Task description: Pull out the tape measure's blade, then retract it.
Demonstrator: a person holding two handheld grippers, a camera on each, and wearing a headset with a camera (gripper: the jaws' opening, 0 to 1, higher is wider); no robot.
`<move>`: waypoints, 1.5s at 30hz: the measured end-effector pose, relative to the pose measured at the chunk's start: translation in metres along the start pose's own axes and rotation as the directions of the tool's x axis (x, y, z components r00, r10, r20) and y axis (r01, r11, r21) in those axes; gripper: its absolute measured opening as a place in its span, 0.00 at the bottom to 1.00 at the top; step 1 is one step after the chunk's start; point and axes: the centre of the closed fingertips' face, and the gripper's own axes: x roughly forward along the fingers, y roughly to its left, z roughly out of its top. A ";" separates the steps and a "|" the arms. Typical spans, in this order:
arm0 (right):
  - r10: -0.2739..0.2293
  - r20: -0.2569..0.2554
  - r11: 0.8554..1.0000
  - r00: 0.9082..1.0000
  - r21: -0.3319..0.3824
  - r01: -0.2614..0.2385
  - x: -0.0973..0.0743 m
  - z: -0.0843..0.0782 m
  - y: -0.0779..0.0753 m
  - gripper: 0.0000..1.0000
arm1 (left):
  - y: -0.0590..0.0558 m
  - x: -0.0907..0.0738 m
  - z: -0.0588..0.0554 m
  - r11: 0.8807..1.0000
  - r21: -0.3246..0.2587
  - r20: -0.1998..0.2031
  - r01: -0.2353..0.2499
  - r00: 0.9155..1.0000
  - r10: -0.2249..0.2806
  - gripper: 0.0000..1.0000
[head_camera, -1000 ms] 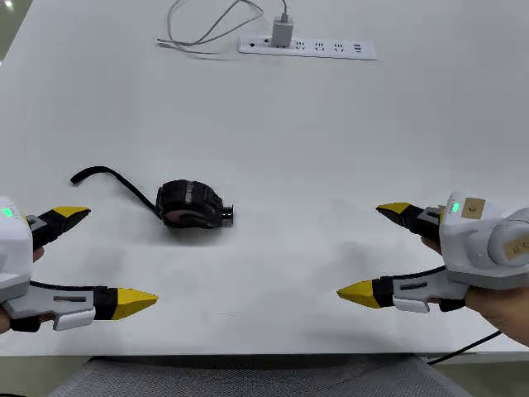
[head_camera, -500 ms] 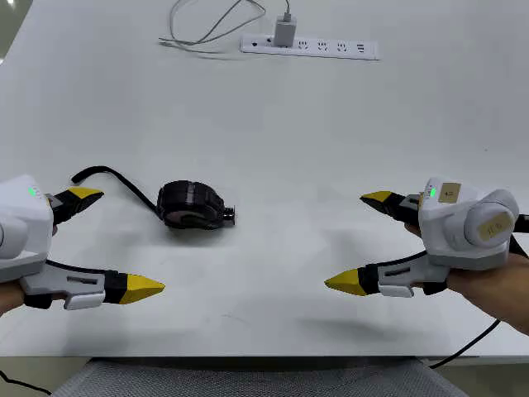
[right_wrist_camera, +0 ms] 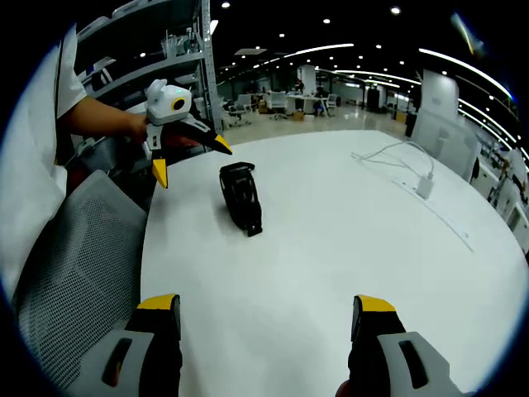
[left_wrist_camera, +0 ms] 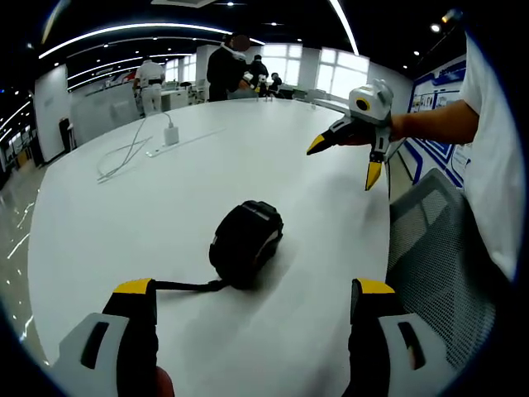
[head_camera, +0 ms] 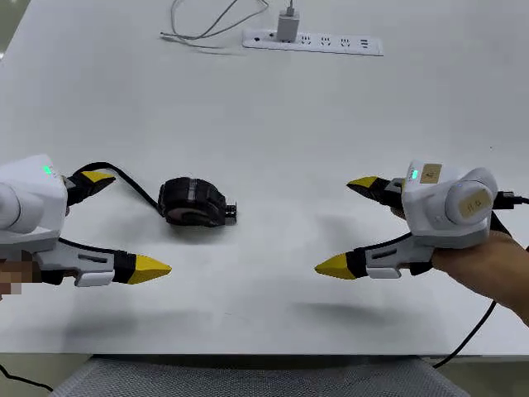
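Two grippers, both with jaws spread wide and holding nothing, flank the tape (head_camera: 193, 203) on a white table (head_camera: 273, 124)

Head view: I see the left gripper (head_camera: 131, 222) near the tape's left, its far tip beside the black strap (head_camera: 116, 175). The right gripper (head_camera: 344, 225) is well apart on the other side. The tape lies on its side, blade end toward the right gripper, and no blade is drawn out yet. A power strip (head_camera: 318, 40) sits at the far edge. To do this well, I would clamp the left jaws across the case to pin it, then bring the right tips low onto the small hook (right_wrist_camera: 254, 230) and pull straight away, level with the table

Left gripper view: the case sits centred between my tips, close ahead, with the strap trailing toward one tip. The head view cannot confirm that alignment

Right gripper view: the hook faces me, plainer than from above, though well ahead
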 end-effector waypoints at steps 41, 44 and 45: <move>0.127 -0.008 0.989 0.992 -0.072 -0.127 0.058 0.024 -0.001 0.80 | 0.012 0.058 0.001 0.971 0.168 -0.163 0.168 0.977 -0.141 0.79; 0.134 -0.007 0.988 0.991 -0.075 -0.134 0.061 0.026 0.000 0.80 | 0.014 0.060 -0.001 0.969 0.178 -0.179 0.174 0.974 -0.143 0.73; 0.135 -0.006 0.988 0.991 -0.075 -0.135 0.062 0.026 0.000 0.80 | 0.014 0.060 -0.002 0.968 0.178 -0.182 0.178 0.973 -0.145 0.70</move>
